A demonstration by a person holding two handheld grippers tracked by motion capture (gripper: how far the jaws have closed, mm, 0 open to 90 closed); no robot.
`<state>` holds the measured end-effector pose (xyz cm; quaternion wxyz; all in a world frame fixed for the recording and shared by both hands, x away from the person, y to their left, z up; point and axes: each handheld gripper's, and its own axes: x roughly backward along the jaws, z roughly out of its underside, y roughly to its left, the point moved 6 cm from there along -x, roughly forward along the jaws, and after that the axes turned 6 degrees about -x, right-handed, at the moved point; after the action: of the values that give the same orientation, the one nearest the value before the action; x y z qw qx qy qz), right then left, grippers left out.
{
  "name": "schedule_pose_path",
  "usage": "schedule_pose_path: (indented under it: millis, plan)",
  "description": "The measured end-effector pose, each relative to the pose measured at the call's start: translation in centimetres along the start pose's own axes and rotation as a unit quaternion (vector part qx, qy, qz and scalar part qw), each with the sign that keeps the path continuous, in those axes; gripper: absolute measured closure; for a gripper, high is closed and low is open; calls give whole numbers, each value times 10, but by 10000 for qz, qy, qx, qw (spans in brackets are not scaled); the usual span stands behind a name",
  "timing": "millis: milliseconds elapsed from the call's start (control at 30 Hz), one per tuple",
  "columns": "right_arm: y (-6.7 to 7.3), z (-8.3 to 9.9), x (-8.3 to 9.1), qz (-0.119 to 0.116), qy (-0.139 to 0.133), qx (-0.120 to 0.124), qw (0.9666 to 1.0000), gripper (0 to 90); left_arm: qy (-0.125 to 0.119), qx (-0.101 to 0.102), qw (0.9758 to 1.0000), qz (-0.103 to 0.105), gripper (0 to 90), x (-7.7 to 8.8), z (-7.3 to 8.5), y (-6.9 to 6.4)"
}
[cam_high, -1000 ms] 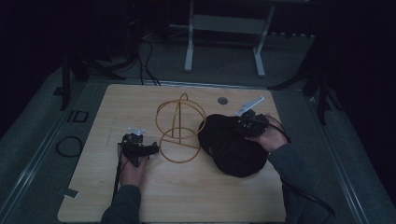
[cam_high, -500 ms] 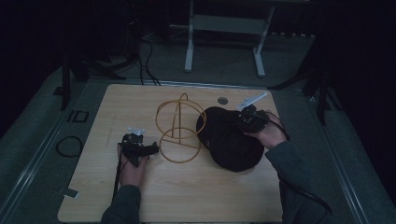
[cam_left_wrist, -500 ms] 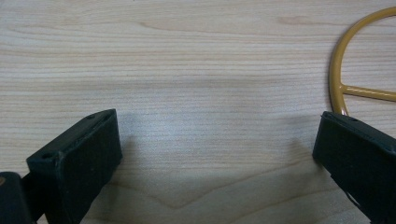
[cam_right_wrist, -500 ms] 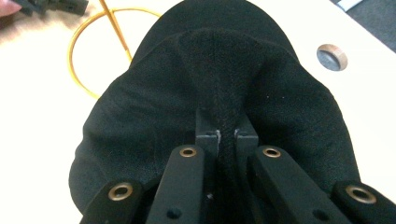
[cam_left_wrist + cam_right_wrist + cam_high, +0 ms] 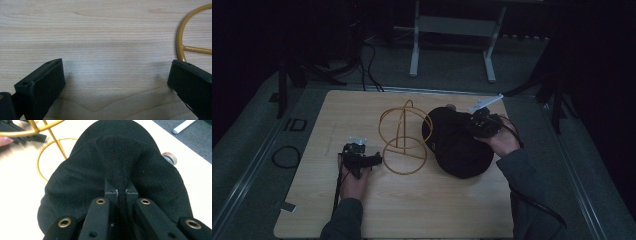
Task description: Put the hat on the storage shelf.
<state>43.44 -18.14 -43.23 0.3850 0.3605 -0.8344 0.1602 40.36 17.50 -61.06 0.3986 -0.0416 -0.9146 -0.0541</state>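
A black hat [image 5: 457, 142] lies on the wooden table [image 5: 412, 210] right of centre, beside a yellow wire stand [image 5: 404, 137] of rings and a post. My right gripper [image 5: 479, 125] is shut on a pinched fold of the black hat [image 5: 117, 170]; in the right gripper view the cloth runs up between the closed jaws. My left gripper [image 5: 371, 161] rests low over the table left of the stand, open, with bare wood between its jaws. The stand's yellow ring [image 5: 190, 37] curves in at the upper right of the left gripper view.
A small round disc [image 5: 170, 158] lies on the table just behind the hat. A grey floor mat surrounds the table, with a cable loop [image 5: 286, 156] at the left and white desk legs [image 5: 414, 45] behind.
My right gripper has lifted and pulled the hat toward the back, bunching it up taller. The left gripper has stayed in place.
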Motion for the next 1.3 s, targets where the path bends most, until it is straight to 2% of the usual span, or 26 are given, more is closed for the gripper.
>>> schedule_pose_path:
  millis: [300, 800, 1300]
  plan:
    - [-2, -7, 8, 61, -217, -25, 9997, 860, 0, 0, 10000, 0, 7, 0, 0, 0]
    - [-6, -20, 26, 131, -427, -59, 9990, 860, 9, -10, 10000, 1, 7, 0, 0, 0]
    - [-7, -32, 40, 219, -426, 53, 9988, 859, 12, -11, 10000, 1, 7, 0, 0, 0]
